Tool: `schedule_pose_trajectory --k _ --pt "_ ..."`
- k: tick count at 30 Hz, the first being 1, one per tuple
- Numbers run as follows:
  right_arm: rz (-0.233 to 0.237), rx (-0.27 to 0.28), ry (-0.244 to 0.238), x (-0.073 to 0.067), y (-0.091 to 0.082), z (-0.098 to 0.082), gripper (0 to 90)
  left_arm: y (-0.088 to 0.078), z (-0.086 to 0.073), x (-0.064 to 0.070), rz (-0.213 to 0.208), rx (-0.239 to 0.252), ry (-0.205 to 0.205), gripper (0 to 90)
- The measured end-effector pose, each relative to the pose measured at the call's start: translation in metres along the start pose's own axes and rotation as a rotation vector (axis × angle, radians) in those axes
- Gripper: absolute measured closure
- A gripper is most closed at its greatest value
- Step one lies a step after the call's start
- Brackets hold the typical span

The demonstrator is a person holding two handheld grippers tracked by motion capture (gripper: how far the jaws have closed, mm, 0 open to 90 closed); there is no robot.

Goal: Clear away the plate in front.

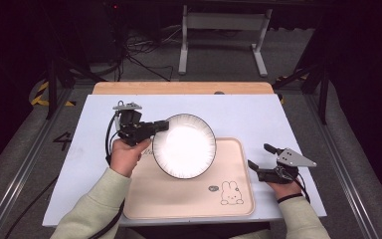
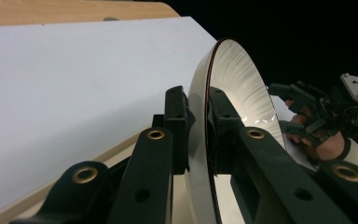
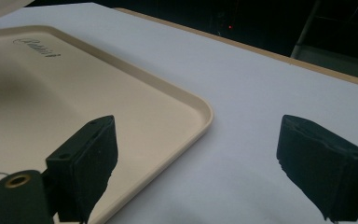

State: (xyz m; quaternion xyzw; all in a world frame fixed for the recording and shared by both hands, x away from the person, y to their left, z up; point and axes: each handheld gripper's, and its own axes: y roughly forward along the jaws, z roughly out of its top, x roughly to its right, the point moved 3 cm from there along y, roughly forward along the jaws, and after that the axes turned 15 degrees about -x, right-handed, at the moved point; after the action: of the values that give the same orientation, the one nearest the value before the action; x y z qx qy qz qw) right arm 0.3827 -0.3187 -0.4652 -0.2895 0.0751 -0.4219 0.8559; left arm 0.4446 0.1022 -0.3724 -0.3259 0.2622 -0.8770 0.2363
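Partly hidden: tray (image 1: 189, 196) under plate (image 1: 184, 145), left gripper (image 1: 163, 126) clamping rim.

Your table (image 1: 258, 112): white top, bare wood strip along the far edge. A beige tray (image 1: 189, 199) with a rabbit drawing lies flat near you.

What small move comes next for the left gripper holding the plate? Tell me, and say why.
Probably lower the plate flat onto the tray. The left gripper is clamped on the plate's rim and holds it tilted over the tray, while the right gripper waits open beside the tray's right edge, so nothing blocks the way down.
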Motion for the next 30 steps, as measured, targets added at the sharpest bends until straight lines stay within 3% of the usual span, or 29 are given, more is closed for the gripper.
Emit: schedule_pose_trajectory --k 8,15,24,30 --pt "0.001 0.001 0.000 0.000 0.000 0.000 12.9 0.013 -0.004 0.005 -0.025 -0.067 0.016 80.9" --pt "0.002 0.002 0.002 0.001 -0.001 0.000 12.9 0.015 -0.005 0.008 -0.023 -0.099 0.049 80.9" --pt "0.002 0.003 0.004 0.001 -0.001 0.000 12.9 0.029 -0.011 0.009 -0.049 -0.183 0.071 80.4" --pt "0.003 0.003 0.004 0.001 -0.001 0.000 12.9 0.033 -0.012 0.010 -0.056 -0.206 0.078 80.5"
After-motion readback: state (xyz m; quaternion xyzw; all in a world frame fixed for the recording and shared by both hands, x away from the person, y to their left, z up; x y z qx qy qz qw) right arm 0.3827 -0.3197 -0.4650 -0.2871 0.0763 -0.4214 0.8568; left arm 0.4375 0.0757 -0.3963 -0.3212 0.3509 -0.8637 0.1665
